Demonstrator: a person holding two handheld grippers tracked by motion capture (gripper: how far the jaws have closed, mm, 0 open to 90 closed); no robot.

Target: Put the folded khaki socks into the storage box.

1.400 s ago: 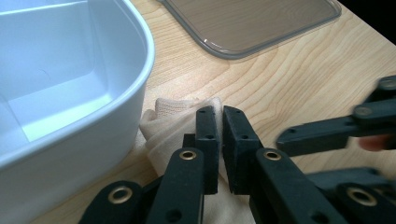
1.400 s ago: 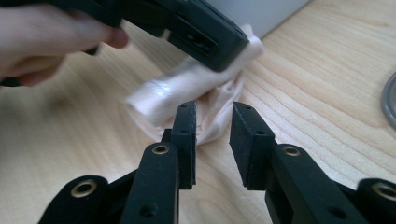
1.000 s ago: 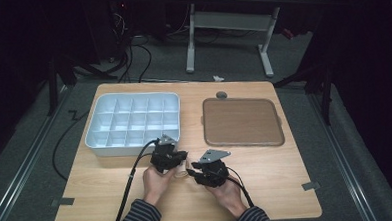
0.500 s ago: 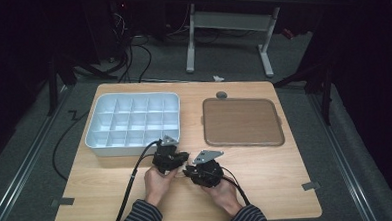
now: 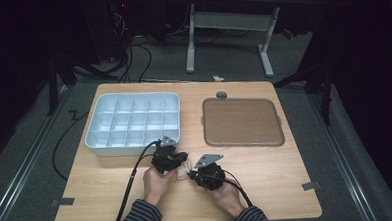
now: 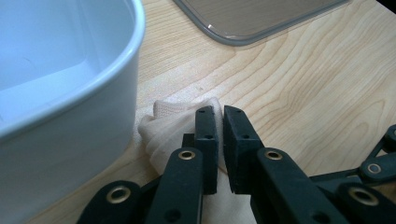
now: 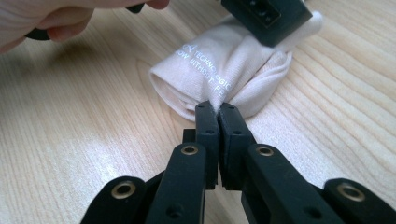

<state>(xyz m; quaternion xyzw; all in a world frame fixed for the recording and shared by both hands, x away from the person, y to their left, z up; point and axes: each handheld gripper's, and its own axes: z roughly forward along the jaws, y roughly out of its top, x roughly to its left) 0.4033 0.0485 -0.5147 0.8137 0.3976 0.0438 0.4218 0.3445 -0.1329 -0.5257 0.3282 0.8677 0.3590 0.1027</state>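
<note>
Pinching the small cream printed cloth (image 7: pixel 224 74) at the counter's (image 5: pixel 287 176) six o'clock, both left gripper (image 6: pixel 219 116) and just-closed right gripper (image 7: pixel 215 109) jaws stay clamped; lift together, evenly.

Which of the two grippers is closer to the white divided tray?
Left. The left gripper sits just off the tray's near right corner, pinching a cream cloth. The right gripper is further from the tray, toward the person, pinching the cloth's other end.

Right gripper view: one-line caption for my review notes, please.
Right gripper pinches a fold of cream cloth on the wooden table; the left gripper grips its far end.
</note>
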